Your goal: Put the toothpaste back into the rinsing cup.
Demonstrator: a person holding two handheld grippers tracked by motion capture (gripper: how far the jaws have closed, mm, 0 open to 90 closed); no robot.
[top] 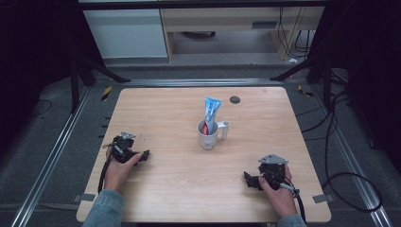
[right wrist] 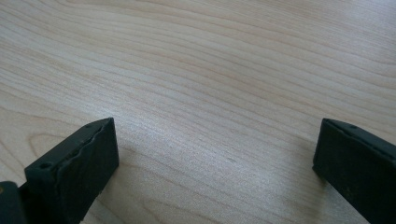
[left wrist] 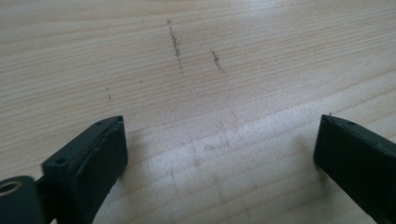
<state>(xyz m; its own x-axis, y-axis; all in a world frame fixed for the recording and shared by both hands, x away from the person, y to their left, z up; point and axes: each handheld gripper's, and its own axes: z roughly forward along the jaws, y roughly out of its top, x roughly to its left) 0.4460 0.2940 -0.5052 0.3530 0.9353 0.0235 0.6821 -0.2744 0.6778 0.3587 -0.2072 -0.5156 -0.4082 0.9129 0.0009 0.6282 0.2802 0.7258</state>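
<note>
White mug (top: 207, 135) stood mid-surface (top: 165, 189), toothpaste tube (top: 211, 112) upright inside, well apart from both my tools. Left hand-held gripper (top: 142, 155) and right hand-held gripper (top: 249, 180) rested low, jaws spread, holding nothing, probably parked clear.

No legible text anywhere, the print on the toothpaste tube (top: 211, 111) too small to read

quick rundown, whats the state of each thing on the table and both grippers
mug: upright, handle to the right, apart from both grippers
toothpaste tube: standing in the mug, leaning a little
left gripper: open, nothing between the jaws, low over the table
right gripper: open, nothing between the jaws, low over the table
</note>
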